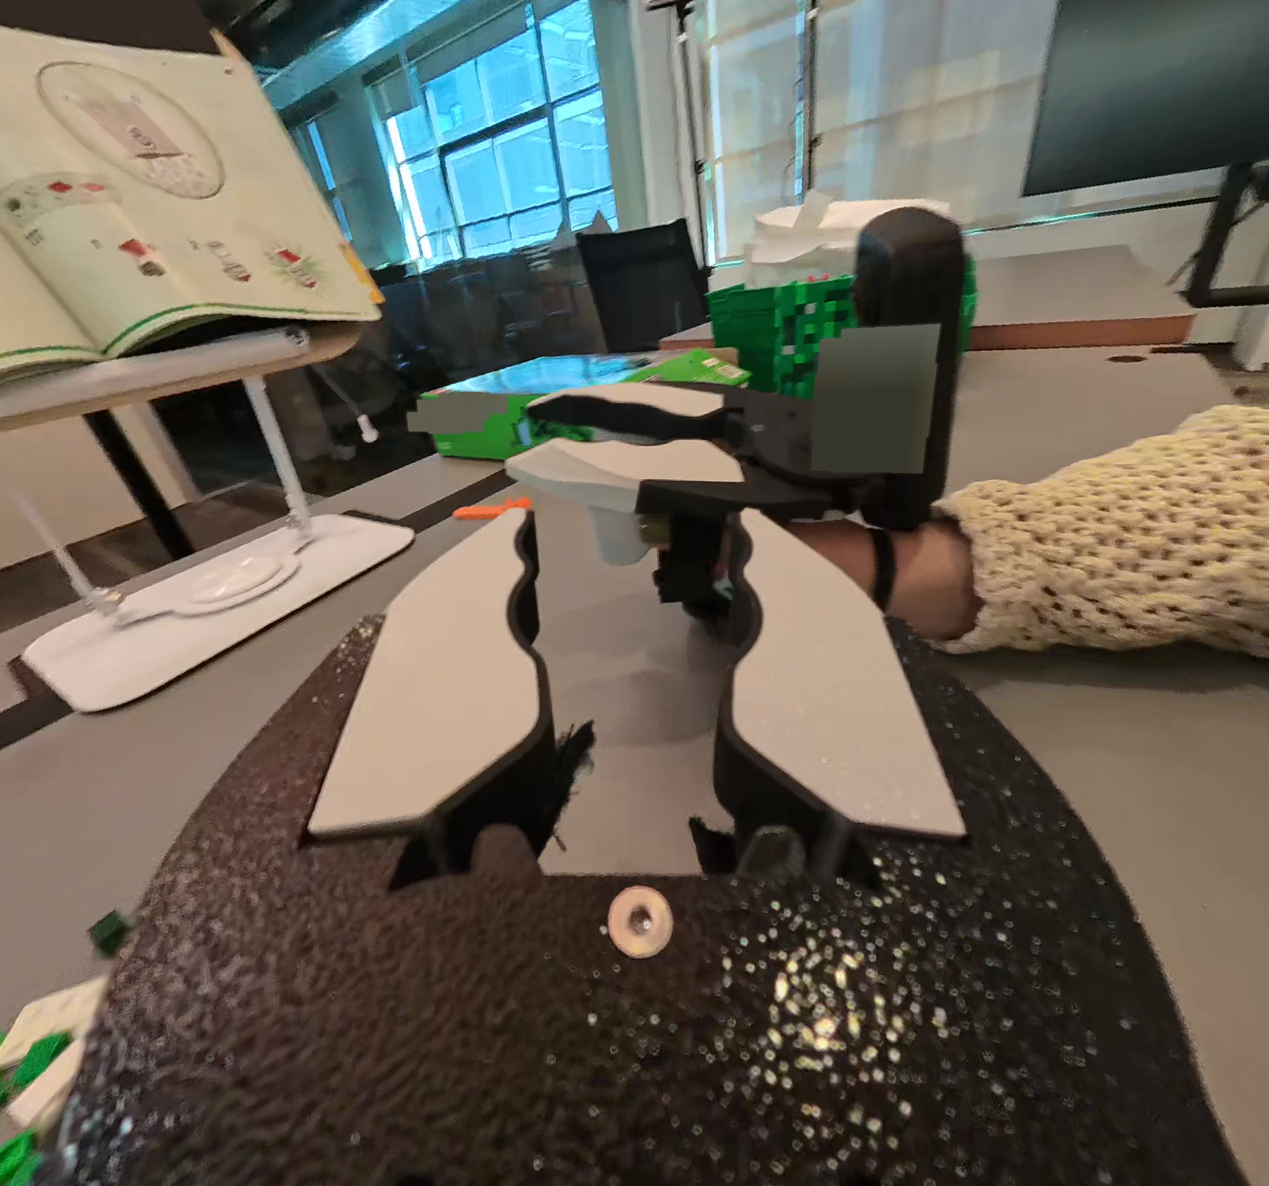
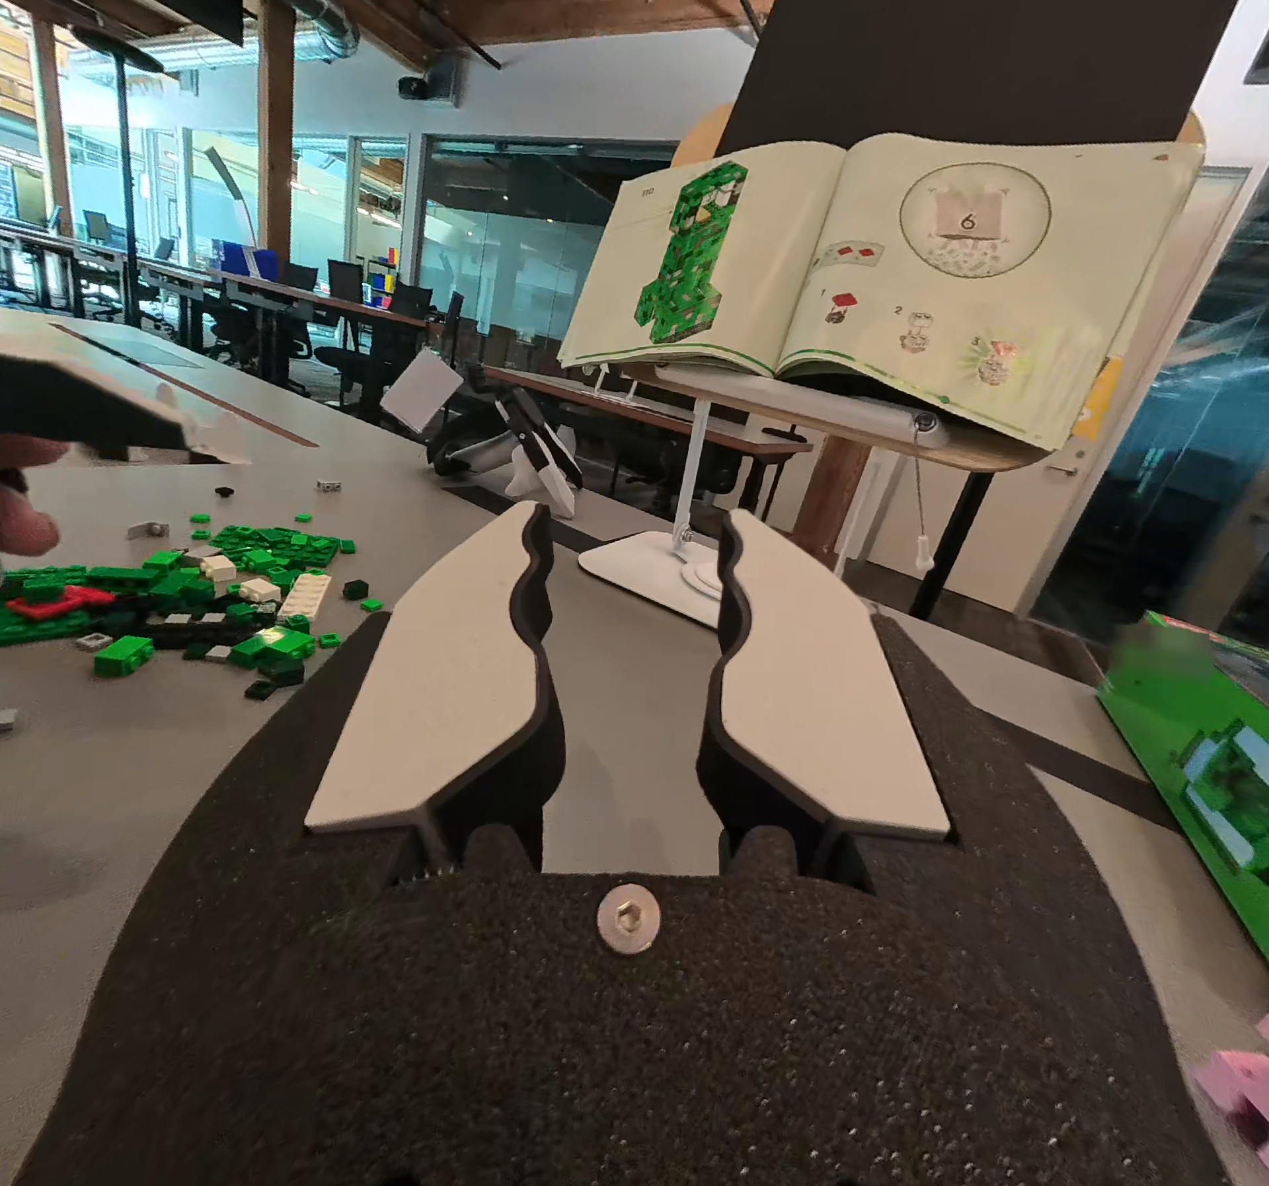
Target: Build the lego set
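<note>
My left gripper [image 1: 635, 535] is open and empty above the grey table [image 1: 1099, 775]. My right gripper [image 2: 635, 521] is open and empty; it also shows in the left wrist view [image 1: 618, 449], lying sideways just beyond my left fingertips, held by a hand in a cream knit sleeve [image 1: 1099, 535]. A pile of loose green, white, black and red bricks [image 2: 206, 590] lies on the table to the left of my right gripper. The left gripper's edge [image 2: 103, 412] hangs above that pile. The open instruction booklet [image 2: 858, 274] rests on a stand; the left wrist view [image 1: 137, 206] shows it too.
A green set box [image 1: 584, 398] and a built green block model [image 1: 810, 329] stand farther back. An orange tool [image 1: 491, 508] lies on the table. The stand's white base [image 2: 638, 569] sits ahead of my right gripper. A black-and-white device [image 2: 542, 460] lies beyond. A pink object [image 2: 1236, 1084] is at lower right.
</note>
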The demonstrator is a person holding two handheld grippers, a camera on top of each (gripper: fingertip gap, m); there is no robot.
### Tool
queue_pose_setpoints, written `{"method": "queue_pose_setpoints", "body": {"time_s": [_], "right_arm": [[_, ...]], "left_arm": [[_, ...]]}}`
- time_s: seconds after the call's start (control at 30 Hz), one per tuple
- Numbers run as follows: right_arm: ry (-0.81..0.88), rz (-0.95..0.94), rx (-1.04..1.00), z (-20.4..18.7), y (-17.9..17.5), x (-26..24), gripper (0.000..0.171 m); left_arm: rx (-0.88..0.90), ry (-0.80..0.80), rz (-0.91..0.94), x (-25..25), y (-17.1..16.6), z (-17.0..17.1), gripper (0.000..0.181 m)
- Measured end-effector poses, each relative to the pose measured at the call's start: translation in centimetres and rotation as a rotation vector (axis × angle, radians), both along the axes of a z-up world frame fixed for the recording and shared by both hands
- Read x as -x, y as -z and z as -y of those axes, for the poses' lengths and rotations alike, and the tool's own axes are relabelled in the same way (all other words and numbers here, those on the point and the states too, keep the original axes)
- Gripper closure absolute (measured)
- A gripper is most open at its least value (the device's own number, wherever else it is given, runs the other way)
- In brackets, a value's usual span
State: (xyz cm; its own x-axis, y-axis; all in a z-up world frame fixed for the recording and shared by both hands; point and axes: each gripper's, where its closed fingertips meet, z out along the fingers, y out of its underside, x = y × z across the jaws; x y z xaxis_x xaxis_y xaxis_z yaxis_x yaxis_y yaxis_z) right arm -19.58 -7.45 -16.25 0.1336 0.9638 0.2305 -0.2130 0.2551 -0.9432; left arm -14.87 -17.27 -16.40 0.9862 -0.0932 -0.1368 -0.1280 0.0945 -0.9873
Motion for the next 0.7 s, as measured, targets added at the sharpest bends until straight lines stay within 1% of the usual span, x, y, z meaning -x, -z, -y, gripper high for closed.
{"method": "queue_pose_setpoints", "body": {"time_s": [0.17,0.3,0.43,0.57,0.7], "right_arm": [[-0.021,-0.006,0.031,-0.2,0.0,-0.1,0.131],[-0.029,-0.013,0.066,-0.6,0.0,-0.2,0.136],[-0.036,-0.010,0.061,-0.4,0.0,-0.2,0.141],[-0.046,-0.002,0.040,-0.1,0.2,-0.1,0.143],[-0.060,0.000,0.035,0.1,0.2,-0.1,0.145]], "left_arm": [[-0.021,0.065,-0.077,-1.3,0.5,0.0,0.135],[0.000,0.122,-0.039,-1.7,1.1,0.0,0.143],[0.007,0.153,-0.004,-1.6,1.4,-0.1,0.163],[0.003,0.151,0.036,-1.2,1.3,-0.1,0.165],[0.007,0.160,0.003,-1.6,1.5,-0.1,0.168]]}}
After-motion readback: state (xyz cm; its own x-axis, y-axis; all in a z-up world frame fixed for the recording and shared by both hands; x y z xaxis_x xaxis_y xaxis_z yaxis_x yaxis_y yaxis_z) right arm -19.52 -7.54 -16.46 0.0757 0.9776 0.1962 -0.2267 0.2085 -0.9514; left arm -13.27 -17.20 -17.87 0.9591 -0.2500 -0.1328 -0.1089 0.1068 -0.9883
